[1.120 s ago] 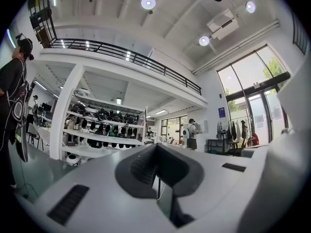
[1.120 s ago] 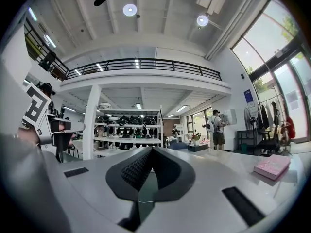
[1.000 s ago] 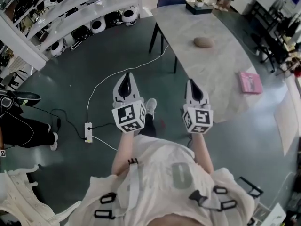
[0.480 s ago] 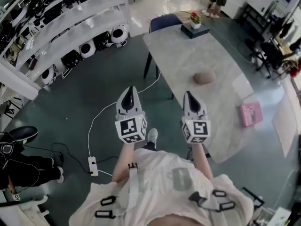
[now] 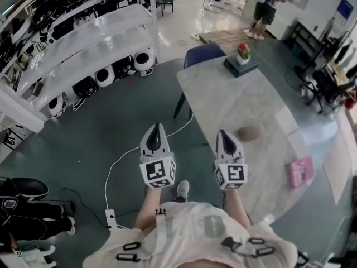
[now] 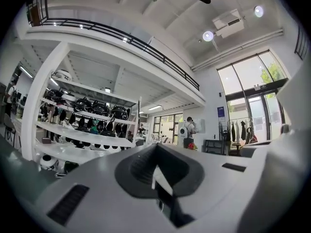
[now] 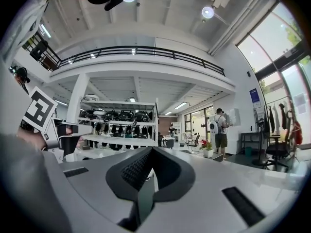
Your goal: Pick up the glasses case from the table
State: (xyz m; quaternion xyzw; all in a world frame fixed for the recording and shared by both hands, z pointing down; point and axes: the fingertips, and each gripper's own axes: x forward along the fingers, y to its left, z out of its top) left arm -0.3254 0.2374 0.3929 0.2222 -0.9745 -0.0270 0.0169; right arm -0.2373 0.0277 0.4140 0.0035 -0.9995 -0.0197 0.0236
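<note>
The glasses case, a brownish oval, lies on the pale marble table in the head view, toward its right side. My left gripper is held level over the floor, left of the table's near end, jaws shut and empty. Over the table's near left edge, my right gripper is also shut with nothing in it; the case is a short way to its right. In the left gripper view and the right gripper view the jaws are pressed together, and the case is not visible.
A pink book lies near the table's right edge, and a dark box with a flower pot sits at the far end beside a blue chair. White shelves line the left. A cable and power strip lie on the floor. A person stands far off.
Both grippers have travelled forward along the table's left side, still shut. The case, earlier well ahead of them, now lies just right of the right gripper.
</note>
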